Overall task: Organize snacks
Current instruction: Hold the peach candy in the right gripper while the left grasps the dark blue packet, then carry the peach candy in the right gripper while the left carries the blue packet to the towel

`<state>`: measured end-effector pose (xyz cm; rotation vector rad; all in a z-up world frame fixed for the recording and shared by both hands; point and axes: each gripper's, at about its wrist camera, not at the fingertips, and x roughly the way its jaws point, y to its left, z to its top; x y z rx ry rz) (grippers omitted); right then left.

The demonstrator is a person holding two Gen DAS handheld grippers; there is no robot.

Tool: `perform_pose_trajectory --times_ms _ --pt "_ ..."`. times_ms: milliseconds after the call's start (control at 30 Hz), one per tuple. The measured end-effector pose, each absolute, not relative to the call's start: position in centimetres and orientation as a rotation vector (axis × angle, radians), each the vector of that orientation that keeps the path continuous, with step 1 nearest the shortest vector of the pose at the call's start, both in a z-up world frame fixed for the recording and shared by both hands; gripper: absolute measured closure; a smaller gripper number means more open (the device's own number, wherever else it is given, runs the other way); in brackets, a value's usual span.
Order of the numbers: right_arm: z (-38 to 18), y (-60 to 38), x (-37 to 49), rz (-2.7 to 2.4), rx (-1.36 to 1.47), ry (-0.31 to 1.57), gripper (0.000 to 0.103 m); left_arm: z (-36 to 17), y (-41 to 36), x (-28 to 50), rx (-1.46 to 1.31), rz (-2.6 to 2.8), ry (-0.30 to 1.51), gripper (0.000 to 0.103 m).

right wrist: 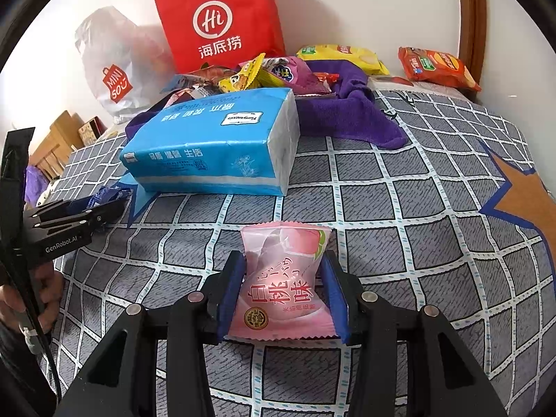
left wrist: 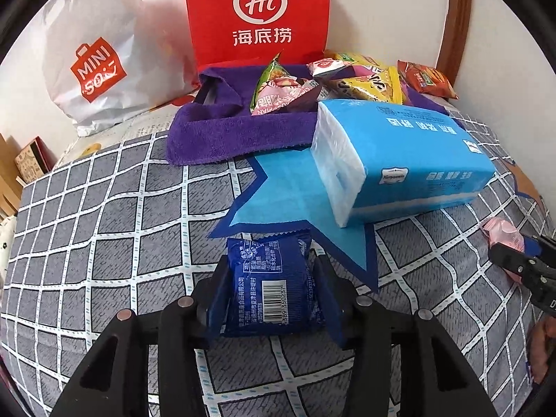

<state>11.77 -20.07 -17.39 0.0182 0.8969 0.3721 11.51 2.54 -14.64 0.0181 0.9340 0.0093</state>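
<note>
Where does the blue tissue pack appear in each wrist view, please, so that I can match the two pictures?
Left wrist view: blue tissue pack right of centre, in front of the purple towel.
Right wrist view: blue tissue pack left of centre, beyond the pink snack.
Shared landmark: red paper bag against the wall.

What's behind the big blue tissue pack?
Behind the tissue pack lies a purple towel piled with snack packets. The pack hides the towel's near edge and whatever sits low there.

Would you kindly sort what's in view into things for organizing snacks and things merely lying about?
For the job:
- dark blue foil snack packet
- pink peach-print snack packet
- purple cloth with piled snack packets

Lying about:
- blue tissue pack
- red paper bag
- white plastic bag
</note>
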Motion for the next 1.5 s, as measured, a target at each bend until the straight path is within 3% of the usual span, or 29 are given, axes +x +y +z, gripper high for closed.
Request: perform_pose_trajectory --times_ms 67,167,333,433,767,1067,1500 --pt "-17.5 -20.0 11.8 0.369 0.007 0.898 0.056 -14.7 2.5 11.5 0.016 0.007 0.934 0.057" --pt "-17.5 -19.5 11.7 0.373 -0.018 0.899 0.050 -14.8 2.4 11.6 0.021 -0.016 0.939 0.048" --pt "-17.5 -19.3 11.7 0.369 -0.047 0.902 0.050 -14.8 2.5 11.6 0.012 -0.025 0.936 0.047" --pt "-17.5 -19.6 11.7 0.364 -0.035 0.899 0.053 -14.7 2.5 11.4 0.018 -0.018 0.928 0.060" --pt "-16.3 -20.7 10.9 0.274 -0.017 0.845 0.059 -13.0 3.3 9.4 -0.047 -0.098 0.954 0.064" --pt "-10.3 -19.3 9.5 0.307 -0.006 0.773 0.059 -7.3 1.6 7.8 -0.082 -0.225 0.916 0.064" --pt "-2.0 -17.6 13.1 0.283 -0.024 0.674 0.059 -1.3 0.9 12.3 -0.109 -0.239 0.827 0.064"
